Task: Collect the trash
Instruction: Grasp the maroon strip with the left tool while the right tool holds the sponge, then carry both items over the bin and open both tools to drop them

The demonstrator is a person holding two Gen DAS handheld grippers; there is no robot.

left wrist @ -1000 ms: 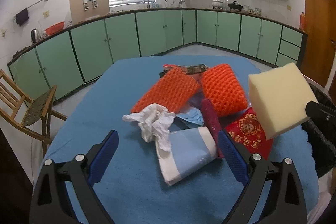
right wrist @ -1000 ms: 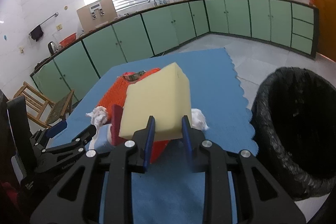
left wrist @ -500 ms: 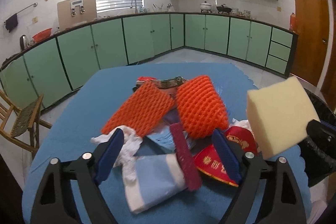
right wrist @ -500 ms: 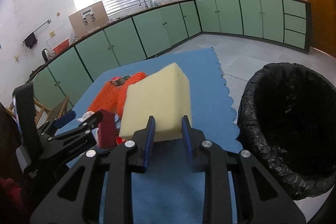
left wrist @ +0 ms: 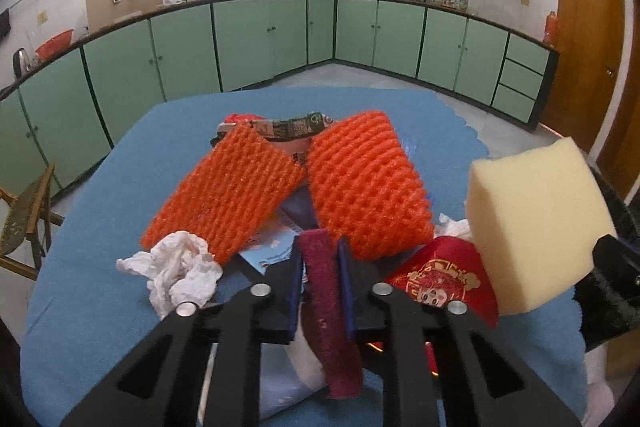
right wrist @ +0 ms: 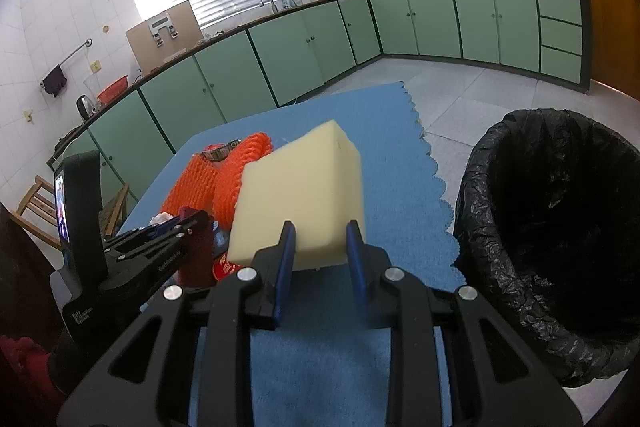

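The left claw [left wrist: 319,263] is closing on a maroon strip [left wrist: 326,291] that stands on edge between its blue pads [left wrist: 294,283] — the pads already press both of its faces, and its near end hangs down below the claw. The right claw [right wrist: 320,247] grips a pale yellow sponge [right wrist: 300,195] by its lower edge and holds it up off the desk [right wrist: 396,163], to the left of a bin [right wrist: 560,227] lined with a black bag that stands on the floor just beside the desk's scalloped edge. In the left view the same sponge [left wrist: 532,223] shows at the right of the heap, raised above the blue cloth. The rest of the trash lies in a pile in the middle of the desk [left wrist: 120,187]: two orange foam nets [left wrist: 228,187] side by side, the right one [left wrist: 368,187] arched over a blue paper; a crumpled white tissue [left wrist: 176,271] just left of the claw, touching the left net's near corner; a red packet [left wrist: 444,279] with gold print between the claw and the sponge; and a dark printed wrapper [left wrist: 296,127] behind the nets. A pale blue-and-white bag [left wrist: 288,379] lies under the left claw, mostly hidden by it. Green cabinets [left wrist: 260,43] line the walls behind.
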